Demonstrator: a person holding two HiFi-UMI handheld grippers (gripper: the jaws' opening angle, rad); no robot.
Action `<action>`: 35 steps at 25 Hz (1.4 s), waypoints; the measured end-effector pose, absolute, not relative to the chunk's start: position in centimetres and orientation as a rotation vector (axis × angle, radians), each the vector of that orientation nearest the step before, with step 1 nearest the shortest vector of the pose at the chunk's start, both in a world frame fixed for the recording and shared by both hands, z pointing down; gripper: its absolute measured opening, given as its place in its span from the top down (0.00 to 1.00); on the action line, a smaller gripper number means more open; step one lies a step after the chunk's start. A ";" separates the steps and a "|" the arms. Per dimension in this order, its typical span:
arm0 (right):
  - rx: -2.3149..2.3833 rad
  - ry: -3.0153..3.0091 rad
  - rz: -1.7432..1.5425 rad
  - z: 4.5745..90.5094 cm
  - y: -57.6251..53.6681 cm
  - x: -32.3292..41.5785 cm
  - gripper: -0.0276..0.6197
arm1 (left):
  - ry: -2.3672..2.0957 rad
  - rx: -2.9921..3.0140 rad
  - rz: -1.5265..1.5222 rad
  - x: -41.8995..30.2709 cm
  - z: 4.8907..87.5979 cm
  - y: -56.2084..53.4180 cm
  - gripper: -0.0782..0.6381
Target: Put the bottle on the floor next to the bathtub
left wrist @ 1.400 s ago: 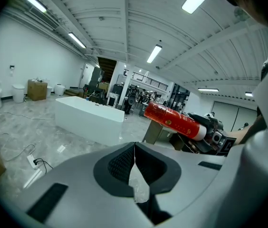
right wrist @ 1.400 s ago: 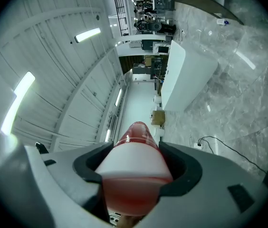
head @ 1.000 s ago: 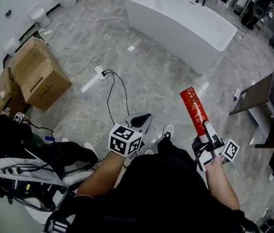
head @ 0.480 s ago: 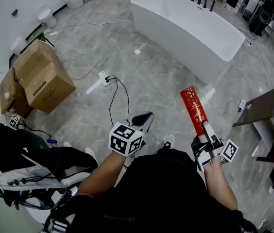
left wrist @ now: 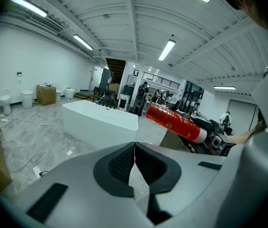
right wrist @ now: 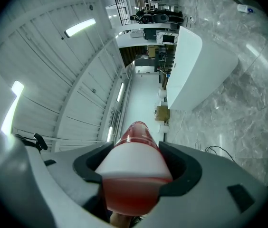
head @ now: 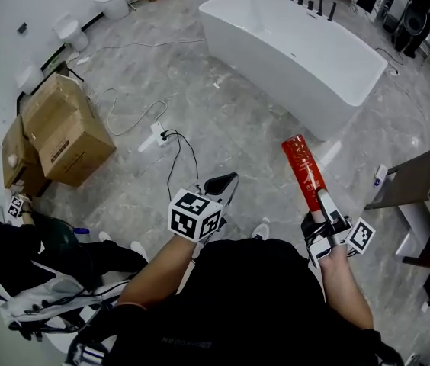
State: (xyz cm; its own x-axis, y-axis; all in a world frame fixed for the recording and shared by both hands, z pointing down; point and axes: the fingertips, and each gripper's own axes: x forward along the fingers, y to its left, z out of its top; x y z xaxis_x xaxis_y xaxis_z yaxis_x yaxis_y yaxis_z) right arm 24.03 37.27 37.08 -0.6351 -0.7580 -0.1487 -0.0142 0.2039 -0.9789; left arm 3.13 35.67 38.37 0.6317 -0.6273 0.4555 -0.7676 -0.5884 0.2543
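1. Out ahead on the R side, the right gripper (right wrist: 133,172) is clamped on the bottle (right wrist: 135,141). The white end sits btw. the jaws, and the red body sticks out fwd and upward.
2. Left gripper (left wrist: 135,160): jaws pressed together, nothing btw. them. It's held low in front of the person, idle.
3. Bottle is up in the air, well apart from the floor (head: 230,113) and from the bathtub (head: 276,59), which stands further ahead across bare marble.
4. Step, as I read it: carry phase. Bottle is grasped but not yet brought to the tub; placing not begun.
5. Next move prob. calls for:
   - walking up to the tub;
   - lowering the R gripper near its wall;
   - turning the bottle so a flat end meets the floor;
   - parting the jaws only once it stands.
6. Watch the power strip (head: 152,136) lying btw. person and tub. A tall, narrow bottle likely tips if let go tilted.
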 end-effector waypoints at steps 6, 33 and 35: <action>-0.712 1.847 -1.502 38.4 34.2 25.7 0.50 | -1.123 2.439 0.472 4.7 38.6 32.5 0.87; -0.797 1.819 -1.483 39.0 16.7 22.2 0.50 | -1.066 2.472 0.471 1.4 38.2 12.6 0.87; -0.814 1.819 -1.470 38.7 14.6 21.0 0.50 | -1.050 2.482 0.458 0.4 37.8 10.2 0.87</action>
